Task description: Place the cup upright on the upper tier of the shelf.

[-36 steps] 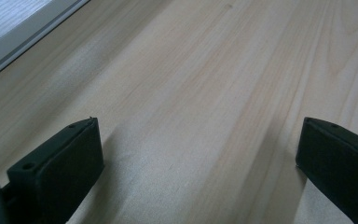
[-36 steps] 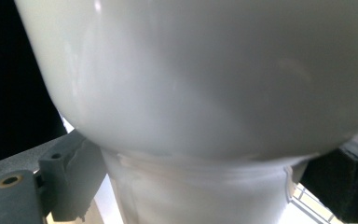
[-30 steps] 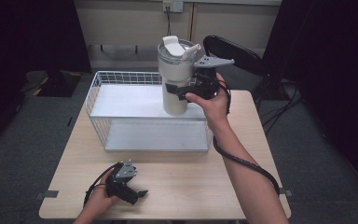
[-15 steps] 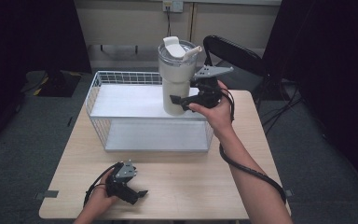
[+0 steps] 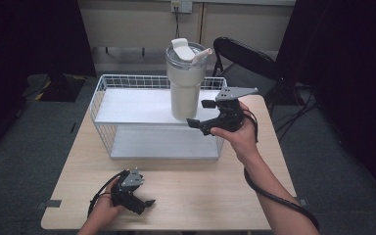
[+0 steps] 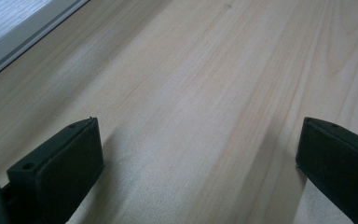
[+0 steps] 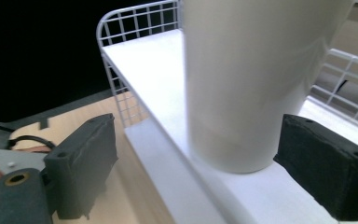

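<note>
Our right hand-held gripper (image 5: 201,113) hangs wide open just beside the white tumbler (image 5: 185,81), its jaws clear of the cup's base and gripping nothing. We see the tumbler standing upright on the white shelf inside the wire basket (image 5: 103,98). Our left hand-held gripper (image 5: 144,205), also open and empty, rests on the desk (image 5: 200,186) in front of the basket.

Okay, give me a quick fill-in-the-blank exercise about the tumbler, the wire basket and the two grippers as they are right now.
1. The white tumbler stands upright in the wire ____.
2. The right gripper has its jaws ____, a gap on each side of the tumbler.
3. The left gripper rests on the wooden ____ with nothing between its jaws.
4. The tumbler's top is closed by a ____.

Missing words: basket; open; table; lid
</note>
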`<state>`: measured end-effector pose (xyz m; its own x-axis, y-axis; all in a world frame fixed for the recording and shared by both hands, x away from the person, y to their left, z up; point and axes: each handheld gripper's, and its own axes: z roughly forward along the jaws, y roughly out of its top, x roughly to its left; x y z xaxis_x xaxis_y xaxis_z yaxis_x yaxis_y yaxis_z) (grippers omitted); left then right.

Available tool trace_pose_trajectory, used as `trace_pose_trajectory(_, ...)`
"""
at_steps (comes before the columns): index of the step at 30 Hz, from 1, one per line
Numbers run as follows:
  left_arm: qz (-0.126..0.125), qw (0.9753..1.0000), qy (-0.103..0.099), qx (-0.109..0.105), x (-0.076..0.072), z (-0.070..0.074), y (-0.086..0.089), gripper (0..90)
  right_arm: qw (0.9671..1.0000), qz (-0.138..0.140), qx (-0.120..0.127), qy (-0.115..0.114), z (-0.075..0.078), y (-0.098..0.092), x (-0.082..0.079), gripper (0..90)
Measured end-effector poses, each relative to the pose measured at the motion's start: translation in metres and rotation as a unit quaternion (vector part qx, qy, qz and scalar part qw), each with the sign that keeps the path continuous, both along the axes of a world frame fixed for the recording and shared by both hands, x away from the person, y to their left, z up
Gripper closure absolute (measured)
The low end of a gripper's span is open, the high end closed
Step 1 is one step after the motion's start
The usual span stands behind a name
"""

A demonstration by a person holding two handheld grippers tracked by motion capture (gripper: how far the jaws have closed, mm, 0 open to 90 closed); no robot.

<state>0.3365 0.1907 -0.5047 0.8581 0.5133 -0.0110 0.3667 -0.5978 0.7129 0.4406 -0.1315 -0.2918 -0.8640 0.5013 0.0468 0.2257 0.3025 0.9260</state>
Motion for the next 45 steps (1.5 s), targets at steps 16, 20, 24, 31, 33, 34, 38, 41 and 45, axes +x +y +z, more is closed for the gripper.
trace_pose_trajectory(16,0.0,1.0,0.001,0.0,0.0,0.0,0.0,0.0,0.9994,0.018,0.029,-0.008,-0.012,-0.012,-0.035,11.4)
trace_pose_trajectory(20,-0.001,1.0,0.001,0.0,0.0,0.0,0.0,0.0,0.9994,0.021,0.027,-0.003,-0.018,-0.017,-0.04,11.4)
trace_pose_trajectory(24,0.0,1.0,0.001,0.0,0.0,0.0,0.0,0.0,0.9994,0.021,0.029,0.0,-0.022,-0.02,-0.044,11.2)
trace_pose_trajectory(31,0.0,1.0,0.001,0.001,0.0,0.0,0.0,0.0,0.9991,0.037,0.022,0.0,-0.032,-0.031,-0.051,11.1)
trace_pose_trajectory(33,0.0,1.0,0.0,0.001,0.0,0.0,0.0,0.0,0.9991,0.039,0.019,0.0,-0.035,-0.033,-0.052,11.2)
trace_pose_trajectory(34,0.0,1.0,0.001,0.001,0.0,0.0,0.0,0.0,0.9989,0.043,0.018,-0.003,-0.037,-0.035,-0.053,11.2)
trace_pose_trajectory(38,0.0,1.0,0.001,0.001,0.0,0.0,0.0,0.0,0.999,0.042,0.015,-0.007,-0.046,-0.041,-0.056,11.2)
trace_pose_trajectory(41,0.0,1.0,0.001,0.001,0.0,0.0,0.0,0.0,0.999,0.045,0.008,0.001,-0.053,-0.044,-0.057,11.2)
trace_pose_trajectory(45,0.0,1.0,0.001,0.001,0.0,0.0,0.0,0.0,0.999,0.044,0.002,0.007,-0.06,-0.046,-0.058,11.2)
